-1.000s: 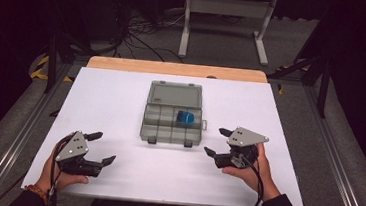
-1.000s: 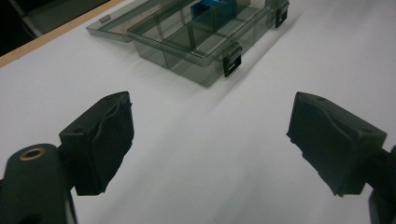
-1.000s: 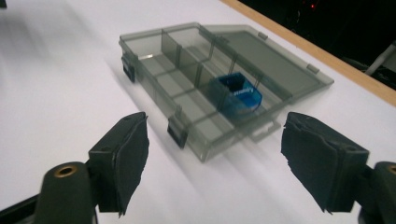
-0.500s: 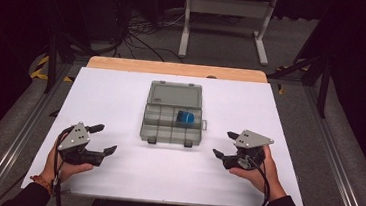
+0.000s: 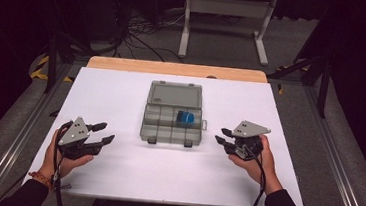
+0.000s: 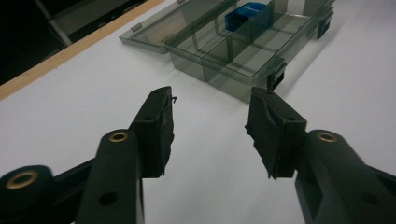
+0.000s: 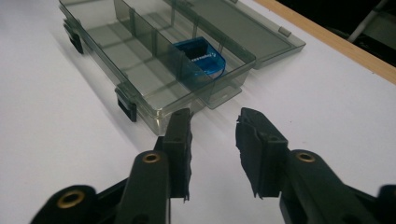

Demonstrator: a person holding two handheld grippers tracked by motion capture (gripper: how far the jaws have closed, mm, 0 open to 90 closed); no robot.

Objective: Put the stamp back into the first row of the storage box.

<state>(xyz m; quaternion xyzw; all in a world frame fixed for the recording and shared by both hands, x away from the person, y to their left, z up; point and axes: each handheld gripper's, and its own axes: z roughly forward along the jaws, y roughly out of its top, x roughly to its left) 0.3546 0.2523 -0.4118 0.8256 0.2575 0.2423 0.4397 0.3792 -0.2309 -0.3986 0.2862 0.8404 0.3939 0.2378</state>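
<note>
Both grippers, left [image 5: 102, 132] and right [image 5: 221, 136], have just been closing, half-open and empty; a careless reach could shove the open box [image 5: 173, 116].

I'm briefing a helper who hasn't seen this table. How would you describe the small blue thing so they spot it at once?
Start at the white table, where a smoky clear plastic organizer case lies near the middle with its lid open flat toward the far edge. Look in the upper row of compartments, on the right side: the blue box sits there. It is the one coloured item in the case; the other compartments look empty.
</note>
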